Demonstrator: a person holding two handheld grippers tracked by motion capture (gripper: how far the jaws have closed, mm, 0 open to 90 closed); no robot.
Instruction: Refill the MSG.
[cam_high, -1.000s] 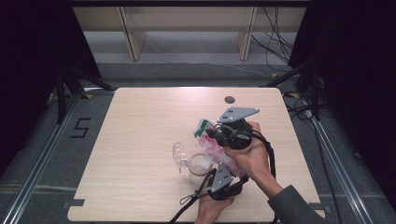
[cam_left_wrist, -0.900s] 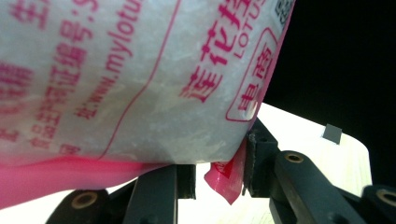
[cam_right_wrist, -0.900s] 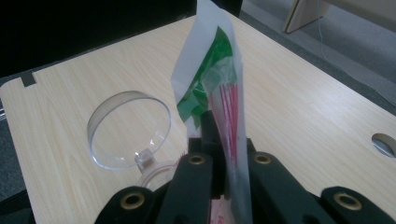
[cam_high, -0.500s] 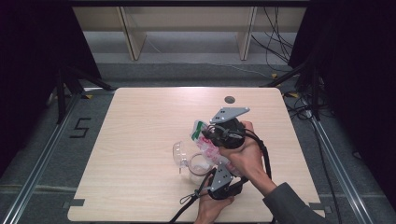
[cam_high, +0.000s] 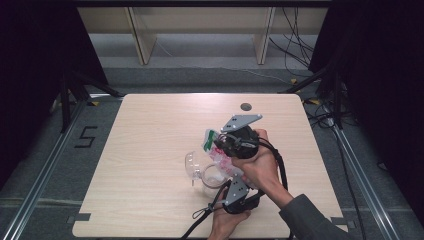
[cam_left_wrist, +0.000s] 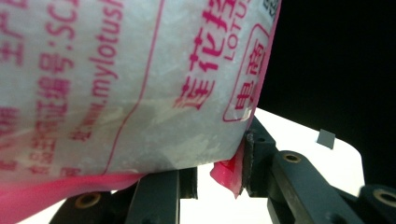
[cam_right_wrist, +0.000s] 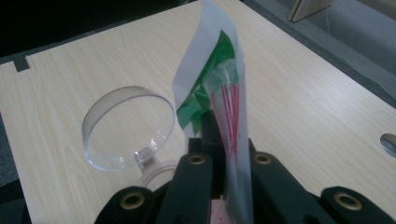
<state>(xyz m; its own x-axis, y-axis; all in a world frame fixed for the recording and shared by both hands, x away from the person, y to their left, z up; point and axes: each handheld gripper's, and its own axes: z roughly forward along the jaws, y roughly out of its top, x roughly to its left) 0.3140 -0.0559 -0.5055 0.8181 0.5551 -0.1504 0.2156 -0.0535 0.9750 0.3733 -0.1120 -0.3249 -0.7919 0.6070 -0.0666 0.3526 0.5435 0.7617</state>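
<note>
A clear plastic bag (cam_high: 219, 156) with pink print and a green top strip hangs over the table's front middle. My right gripper (cam_high: 216, 146) is shut on its upper part; in the right gripper view the film (cam_right_wrist: 205, 70) stands pinched between the jaws of that gripper (cam_right_wrist: 219, 126). My left gripper (cam_high: 226, 174) comes up from below. In the left gripper view the bulging bag (cam_left_wrist: 116, 84) rests in the left gripper (cam_left_wrist: 215, 172), its pink bottom seam pressed against one pad. Under the bag stands a clear jar (cam_high: 212, 177) with its hinged lid (cam_right_wrist: 123, 126) flipped open.
The wooden table (cam_high: 150, 130) has bare room to the left and at the back. A dark round hole (cam_high: 245, 106) sits near the far edge. Cables trail from both grippers over the front edge. Metal rails and shelf legs lie beyond the table.
My right gripper has shifted slightly left with the top of the bag. The left gripper and the jar have stayed where they were.
</note>
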